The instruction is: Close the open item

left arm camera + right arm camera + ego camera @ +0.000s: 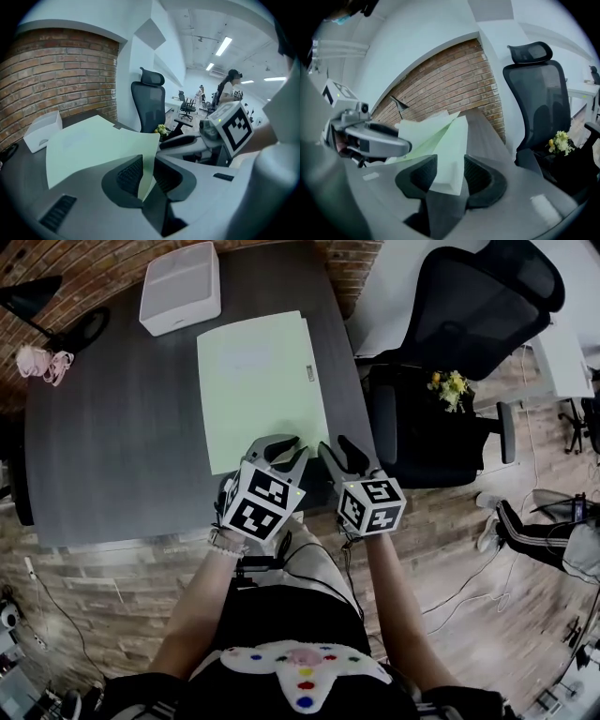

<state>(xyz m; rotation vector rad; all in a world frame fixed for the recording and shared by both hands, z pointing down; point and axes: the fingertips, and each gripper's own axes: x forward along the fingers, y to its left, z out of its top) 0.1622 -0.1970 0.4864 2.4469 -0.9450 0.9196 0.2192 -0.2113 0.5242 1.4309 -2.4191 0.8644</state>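
Closest in, both tools sit side by side at the near short edge of the pale green rectangular card folder [258, 381].

The left tool [279, 451] has its jaws a little apart. A thin raised leaf of the folder [93, 145] runs between them, and the gap looks wider than the leaf, so I read no real pinch. The right tool [339, 457] is at the near right corner. Its jaws are closed on a thicker wedge of the folder [450, 145], green filling pad to pad.

The folder lies flat-ish on the dark grey counter [112, 427], straight ahead of both tools. Its long axis runs away from the person and leans slightly left at the far end. The near end is between the jaws, and the far end points at the brick wall.

In the right gripper view the leaves gape toward the left and meet at the right. The spine is probably the right long edge, not certain. On that reading the left tool is nearer the loose leaf, so the lowering falls to it while the right pins the corner.

Farther back a white rectangular plastic box [180, 287] sits at the far counter edge, apart from the folder. A black mesh office chair [469, 324] stands beyond the right side.
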